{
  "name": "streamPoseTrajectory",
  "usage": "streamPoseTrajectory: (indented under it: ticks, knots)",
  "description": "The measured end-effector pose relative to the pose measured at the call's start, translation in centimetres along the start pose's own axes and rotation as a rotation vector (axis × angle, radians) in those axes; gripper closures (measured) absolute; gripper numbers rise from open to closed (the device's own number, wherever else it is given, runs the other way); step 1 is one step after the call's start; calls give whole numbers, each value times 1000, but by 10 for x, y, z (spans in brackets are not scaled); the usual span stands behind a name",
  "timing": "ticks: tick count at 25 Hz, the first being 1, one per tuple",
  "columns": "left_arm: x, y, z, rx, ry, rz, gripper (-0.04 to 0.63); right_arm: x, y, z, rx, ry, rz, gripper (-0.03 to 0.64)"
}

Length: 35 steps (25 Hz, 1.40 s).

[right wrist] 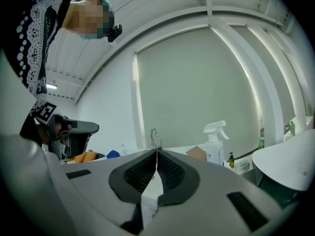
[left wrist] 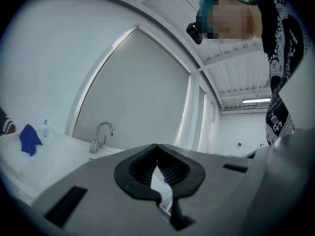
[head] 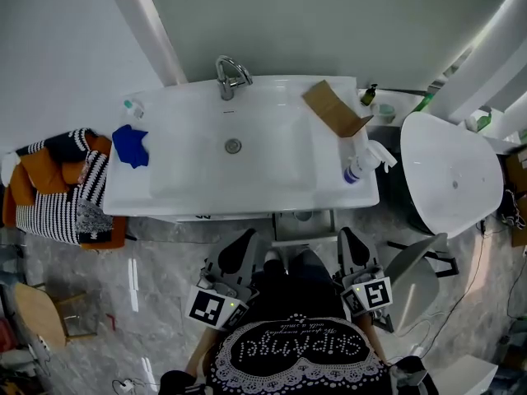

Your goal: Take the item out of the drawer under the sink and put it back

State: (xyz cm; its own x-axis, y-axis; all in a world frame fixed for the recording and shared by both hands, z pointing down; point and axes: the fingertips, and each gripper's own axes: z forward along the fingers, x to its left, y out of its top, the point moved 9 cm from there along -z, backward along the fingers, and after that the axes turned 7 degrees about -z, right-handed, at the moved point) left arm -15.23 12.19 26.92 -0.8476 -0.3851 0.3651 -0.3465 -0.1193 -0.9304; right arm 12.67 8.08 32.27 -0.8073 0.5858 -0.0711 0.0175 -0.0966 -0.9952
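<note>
Indoors, facing a white sink (head: 189,183) set against a pale grey-green wall (head: 329,15), with white arched beams (head: 156,39) to either side. Underfoot, grey marbled floor (head: 165,253), glossy.

On the sink top:
- chrome tap (head: 230,76) at the back centre
- round drain (head: 233,146) in front of the tap
- blue cloth (head: 132,145) crumpled at the left
- small clear bottle (head: 132,108) just behind the cloth
- bent brown cardboard (head: 333,109) at the right rear
- white spray bottle (head: 362,163) upright at the right front corner

Left of the sink, a heap of orange and black-and-white striped fabric (head: 62,192). Right of it, a large white oval shell (head: 453,171), smooth and shiny.

Little to read. Sparkly lettering on the black lace-edged top (head: 296,352), upside down in the head view and too small to read surely. Black-and-white square markers on each tool's cube (head: 210,307). Spray bottle label blurred.

Held low and level near the sink front, not touching it: left gripper (left wrist: 156,145) closed, ribbed black pads (left wrist: 142,167) meeting at the tips with nothing between them. Right gripper (right wrist: 157,150) likewise closed and empty. Matte grey bodies, rubbery black jaw linings.

Drawer under the sink hidden below the basin's front edge; item not to be made out in any view.
</note>
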Motion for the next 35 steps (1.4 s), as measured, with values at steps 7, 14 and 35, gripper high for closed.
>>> streamPoseTrajectory:
  ticks: [7,14,35]
  knots:
    - [-9,-7,-4,60,60,-29,591,-7,-6,-4,27,20,19,597]
    - [-33,-14,6,70,66,-25,591,-24,1,-15,22,44,4,597]
    - [-81,-34,31,36,78,-29,591,-61,-1,-34,36,138,-69,597]
